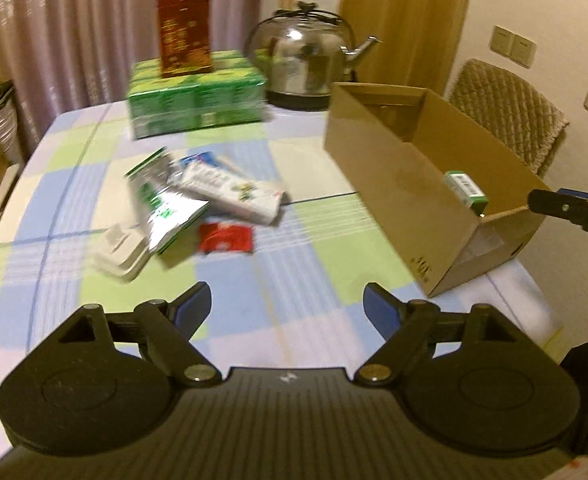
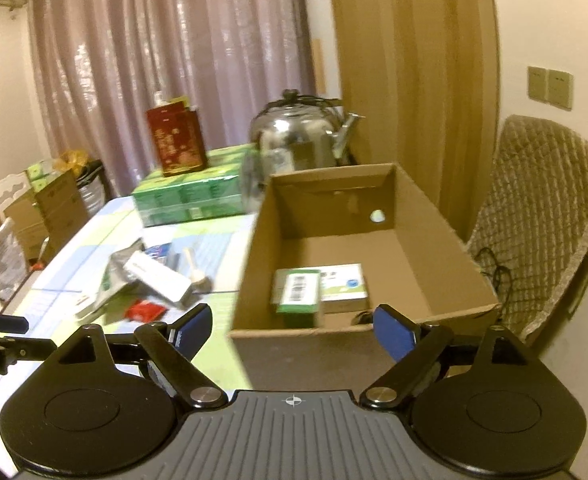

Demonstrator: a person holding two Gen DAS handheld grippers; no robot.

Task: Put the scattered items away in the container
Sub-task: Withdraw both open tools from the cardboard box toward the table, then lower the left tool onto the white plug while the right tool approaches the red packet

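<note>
Both tongs wide, nothing between them

Left tongs face scattered packets on the counter; right tongs face the cardboard box (two cartons inside).

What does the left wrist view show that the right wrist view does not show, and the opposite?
Only the left wrist view: the box's outer side wall and the open left claw above the checked tablecloth.

Only the right wrist view: the cardboard box's floor, with a white carton beside the green carton, and the open right claw.

Both: the cardboard box, the green carton, the scattered pile, the red packet, the kettle.
</note>
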